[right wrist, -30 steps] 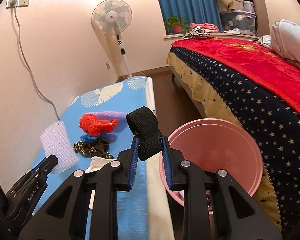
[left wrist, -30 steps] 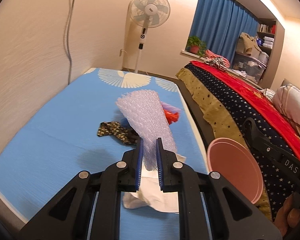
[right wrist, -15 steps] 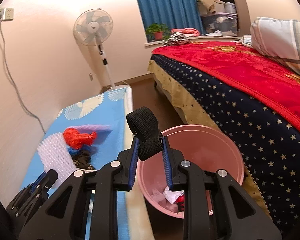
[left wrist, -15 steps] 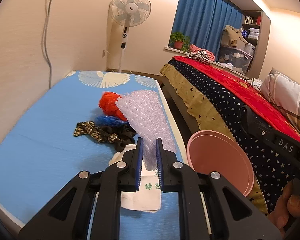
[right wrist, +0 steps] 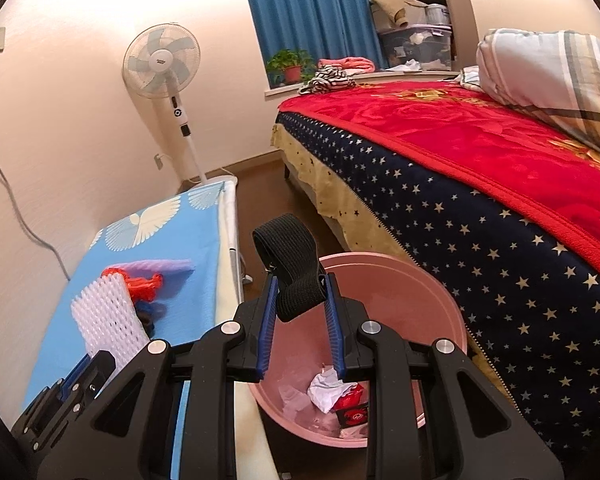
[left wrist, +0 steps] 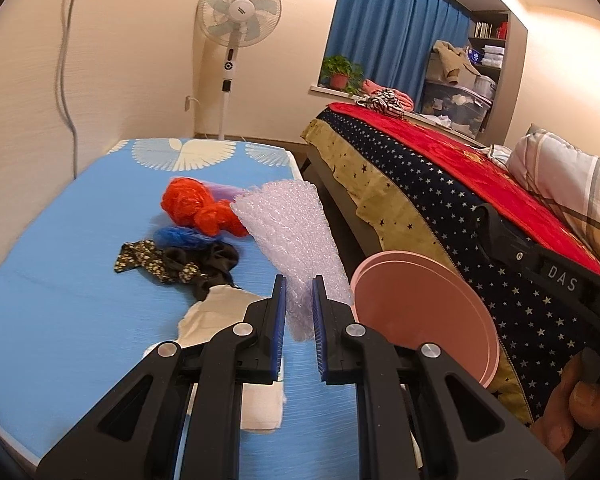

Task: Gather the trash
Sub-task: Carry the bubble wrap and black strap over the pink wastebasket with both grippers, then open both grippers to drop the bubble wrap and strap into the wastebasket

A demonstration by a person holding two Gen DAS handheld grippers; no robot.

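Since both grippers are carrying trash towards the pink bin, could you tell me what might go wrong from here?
The bubble wrap is long and pinched only at its end, so it may catch the pink bin rim and spill out. The left gripper hangs over the blue mat, short of the bin. The black strap could cling when released.

So the bin [right wrist: 440, 300] sits on the floor in the gap between the low mattress [left wrist: 60, 280] on the left and the bed [right wrist: 480, 200] on the right, with crumpled scraps [right wrist: 328, 390] in its bottom. On the mattress there's a heap of scrunchies [left wrist: 180, 264], a netting ball [left wrist: 192, 204] behind them and a cloth [left wrist: 220, 312] in front. A fan [left wrist: 238, 12] stands past the mattress's far end, and a plant [right wrist: 288, 66] sits on the sill behind the bed.
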